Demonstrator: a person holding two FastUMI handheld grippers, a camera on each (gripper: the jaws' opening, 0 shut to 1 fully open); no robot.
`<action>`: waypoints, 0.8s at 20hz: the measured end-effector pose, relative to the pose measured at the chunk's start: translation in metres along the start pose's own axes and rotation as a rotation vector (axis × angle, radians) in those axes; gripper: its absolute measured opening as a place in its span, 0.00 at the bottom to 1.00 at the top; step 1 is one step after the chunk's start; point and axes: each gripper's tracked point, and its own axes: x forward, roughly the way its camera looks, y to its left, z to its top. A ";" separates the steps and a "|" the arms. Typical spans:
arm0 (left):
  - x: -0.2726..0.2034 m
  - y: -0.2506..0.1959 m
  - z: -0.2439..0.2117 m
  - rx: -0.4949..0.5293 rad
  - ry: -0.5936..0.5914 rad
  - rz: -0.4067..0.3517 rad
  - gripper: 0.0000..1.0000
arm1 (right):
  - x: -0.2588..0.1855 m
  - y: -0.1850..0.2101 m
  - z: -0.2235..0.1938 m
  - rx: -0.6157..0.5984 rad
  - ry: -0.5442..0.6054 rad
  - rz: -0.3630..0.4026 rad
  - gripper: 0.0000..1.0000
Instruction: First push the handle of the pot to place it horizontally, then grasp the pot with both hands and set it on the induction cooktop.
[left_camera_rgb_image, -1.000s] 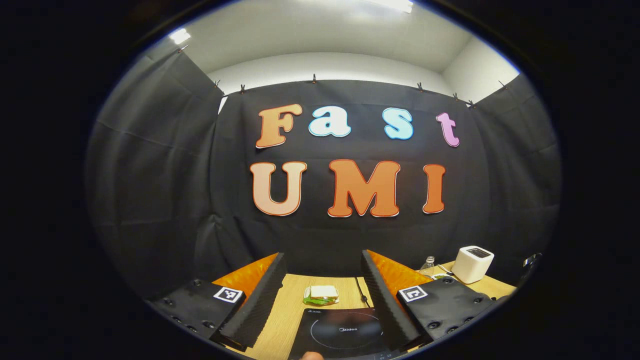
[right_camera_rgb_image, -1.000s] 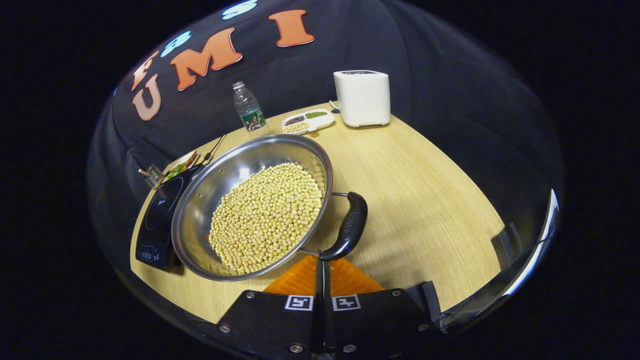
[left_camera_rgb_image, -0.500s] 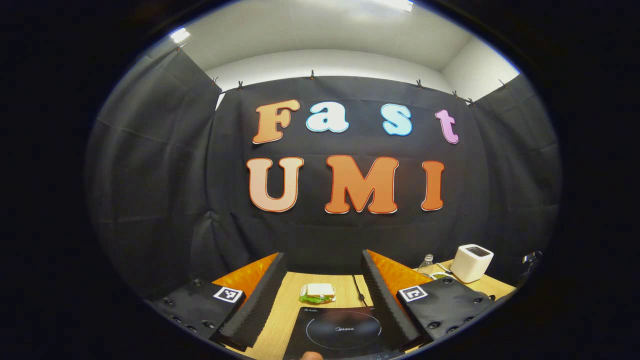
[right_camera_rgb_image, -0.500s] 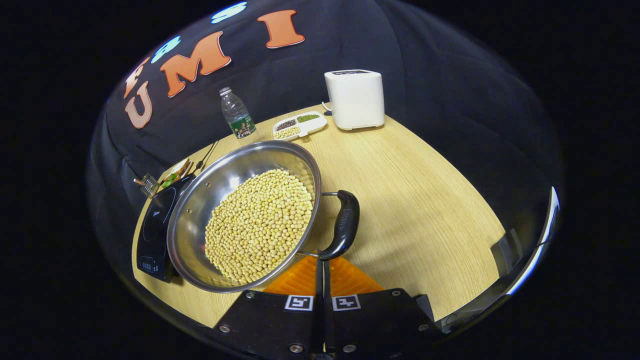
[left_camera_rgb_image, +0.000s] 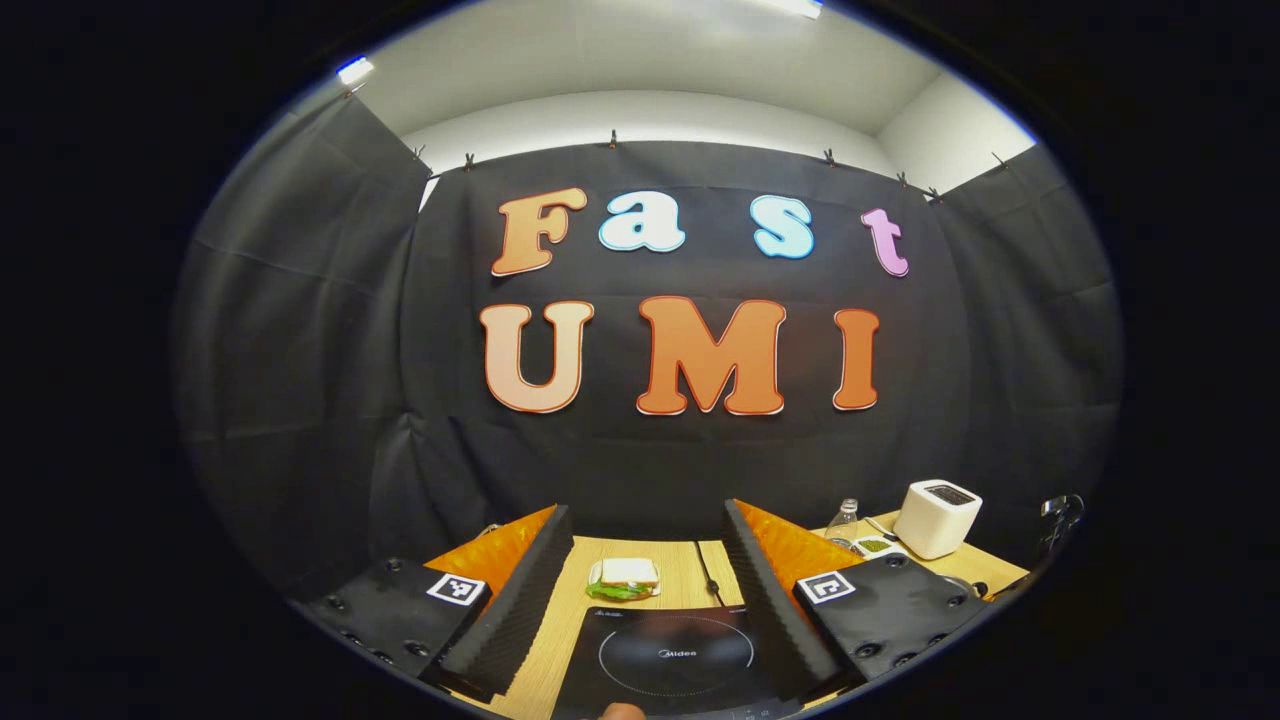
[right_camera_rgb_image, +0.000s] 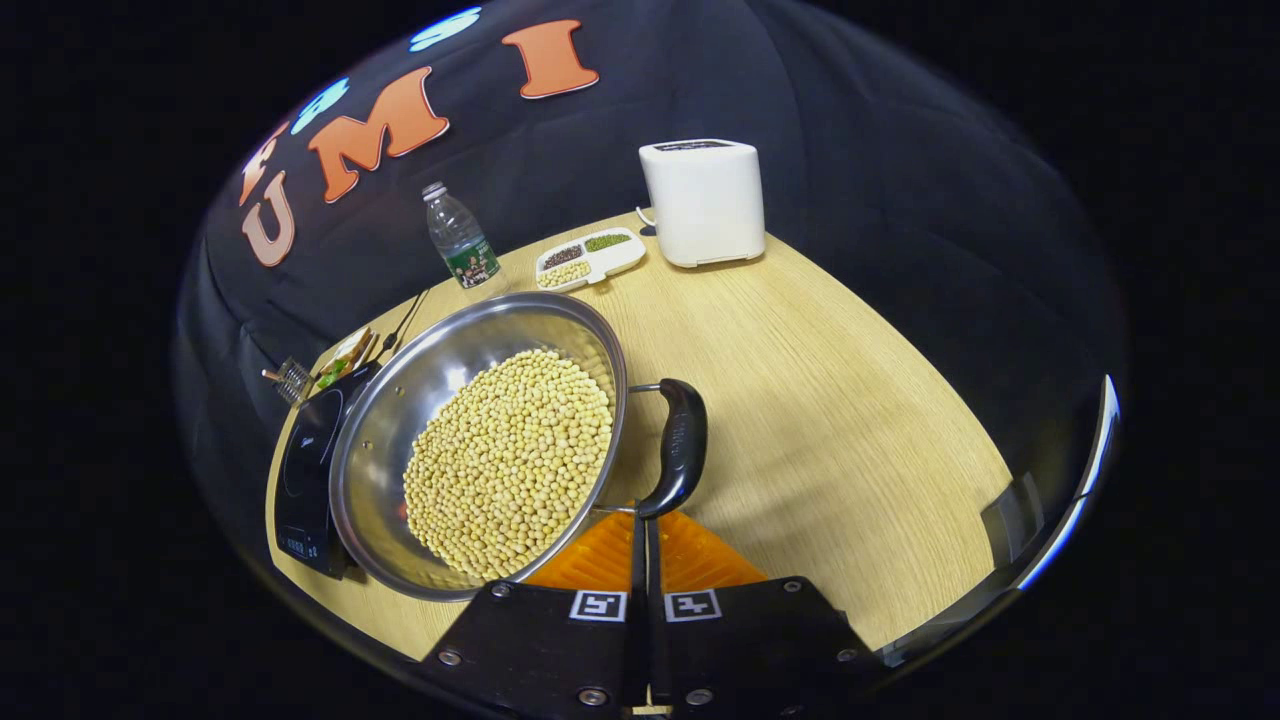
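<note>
The pot (right_camera_rgb_image: 480, 440), a wide steel bowl heaped with beans (right_camera_rgb_image: 510, 460), sat on the wood-grain counter (right_camera_rgb_image: 850, 420), its rim overlapping the glassy black cooktop (right_camera_rgb_image: 300, 470). It looked heavy and slick-walled, best held by its curved handle (right_camera_rgb_image: 675, 445). The right gripper (right_camera_rgb_image: 642, 530), jaws pressed together, had its tip at the handle's end. The left gripper (left_camera_rgb_image: 648, 575), jaws spread, hovered over the cooktop.
</note>
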 end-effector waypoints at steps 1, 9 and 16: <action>0.001 -0.002 -0.002 -0.001 0.003 -0.002 0.97 | 0.001 0.000 0.001 -0.001 -0.002 -0.003 0.00; 0.002 -0.022 -0.022 0.005 0.041 -0.042 0.98 | 0.009 -0.004 0.012 -0.007 -0.015 -0.024 0.00; 0.008 -0.058 -0.066 0.011 0.121 -0.104 0.99 | 0.018 -0.010 0.022 0.012 -0.026 -0.034 0.00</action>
